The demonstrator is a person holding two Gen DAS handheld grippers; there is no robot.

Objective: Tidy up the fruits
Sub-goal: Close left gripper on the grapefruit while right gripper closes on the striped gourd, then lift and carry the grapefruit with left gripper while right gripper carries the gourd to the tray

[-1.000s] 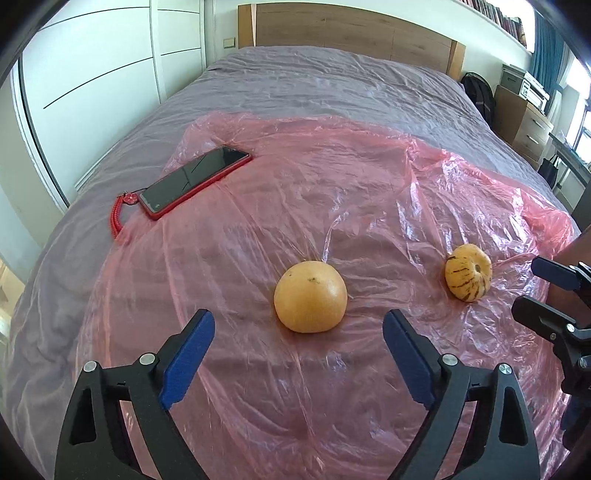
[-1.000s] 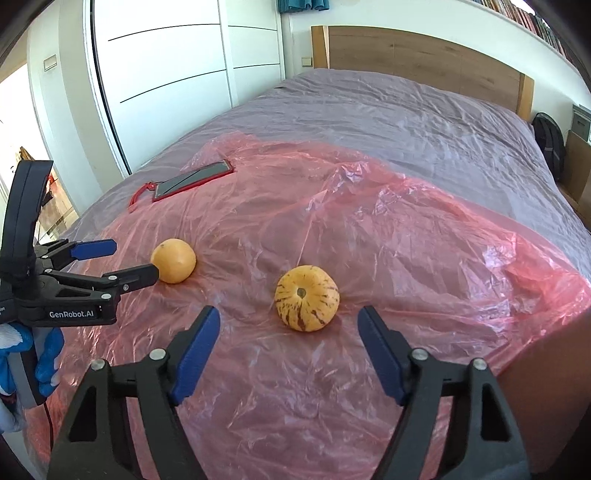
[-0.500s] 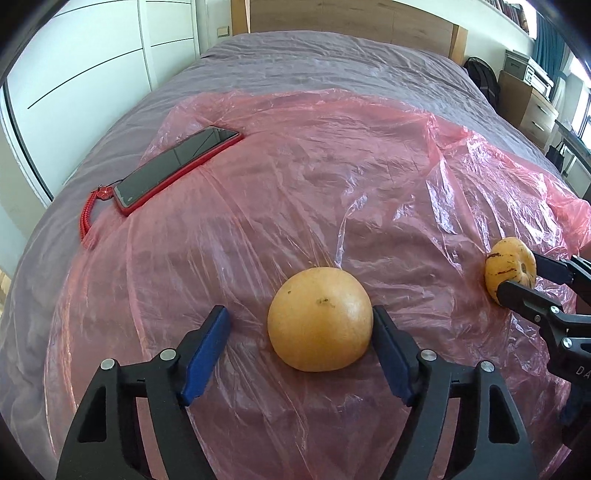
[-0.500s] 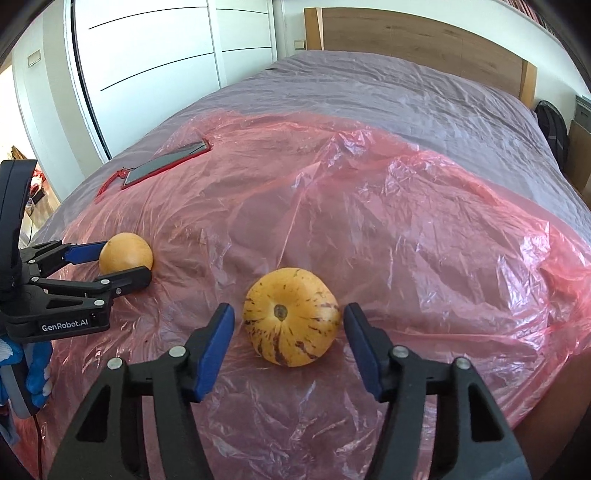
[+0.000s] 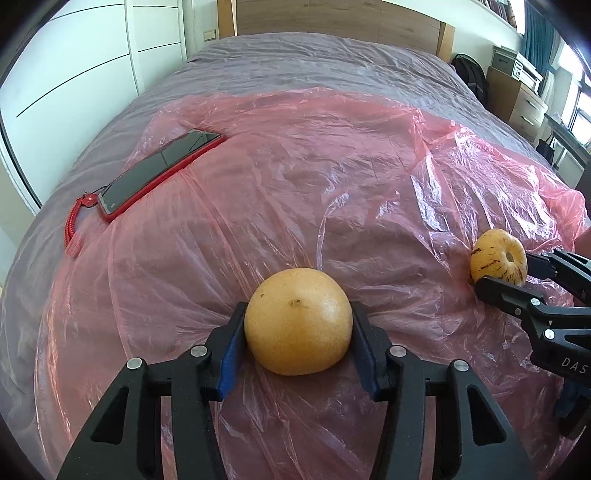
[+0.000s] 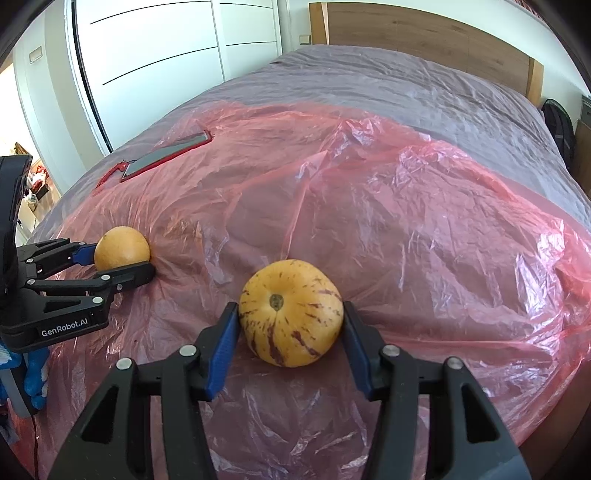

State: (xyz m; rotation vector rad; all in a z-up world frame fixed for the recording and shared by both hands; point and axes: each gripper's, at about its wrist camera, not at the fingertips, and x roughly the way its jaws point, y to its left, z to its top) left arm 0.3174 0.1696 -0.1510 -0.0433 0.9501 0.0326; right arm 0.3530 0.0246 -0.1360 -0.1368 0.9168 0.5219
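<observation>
A round orange fruit (image 5: 297, 321) lies on the pink plastic sheet (image 5: 332, 177). My left gripper (image 5: 298, 328) is shut on it, both blue pads touching its sides. It also shows in the right wrist view (image 6: 122, 248). A yellow fruit with purple streaks (image 6: 290, 312) lies to the right. My right gripper (image 6: 290, 321) is shut on it, pads against both sides. In the left wrist view this fruit (image 5: 498, 256) shows between the right gripper's black fingers (image 5: 509, 291). Both fruits rest on the sheet.
A phone in a red case (image 5: 162, 170) with a red coiled strap (image 5: 74, 229) lies at the sheet's far left. The sheet covers a bed with a grey cover (image 5: 314, 62) and wooden headboard (image 5: 332, 18). White wardrobe doors (image 6: 166, 55) stand left; drawers (image 5: 517, 96) right.
Both grippers moved forward around their fruits and closed. One second ago both were wide open short of the fruits; now the pads touch both sides of each fruit.
</observation>
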